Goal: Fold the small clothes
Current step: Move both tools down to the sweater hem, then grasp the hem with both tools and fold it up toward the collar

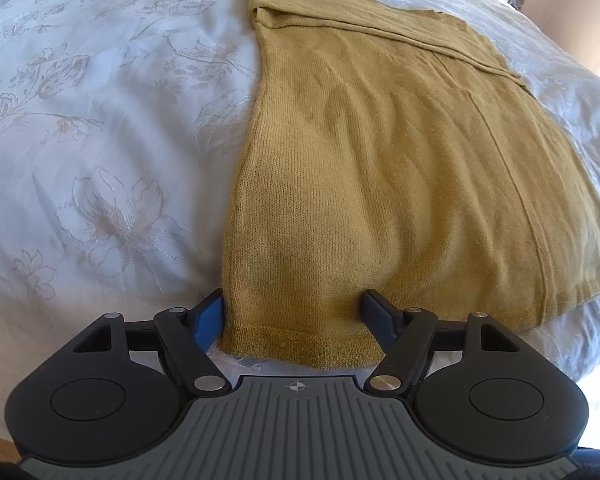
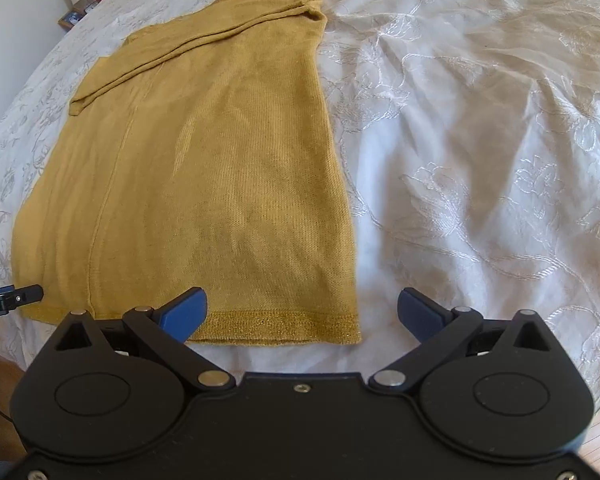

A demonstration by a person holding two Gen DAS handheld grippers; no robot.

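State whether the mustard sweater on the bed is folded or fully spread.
Partly folded: the mustard sweater has both sides turned in, a sleeve lying across its top, the body still full length.

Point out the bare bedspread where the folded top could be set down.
Widest bare patch: the bedspread right of the mustard top, beyond its right edge. A second bare stretch lies left of the top's left edge in the left wrist view. Crowded: the near hem, where the left gripper and right gripper sit.

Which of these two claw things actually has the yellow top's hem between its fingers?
The left gripper: its open fingers straddle the yellow top's hem corner. The right gripper is open too, mostly over bare bedspread.
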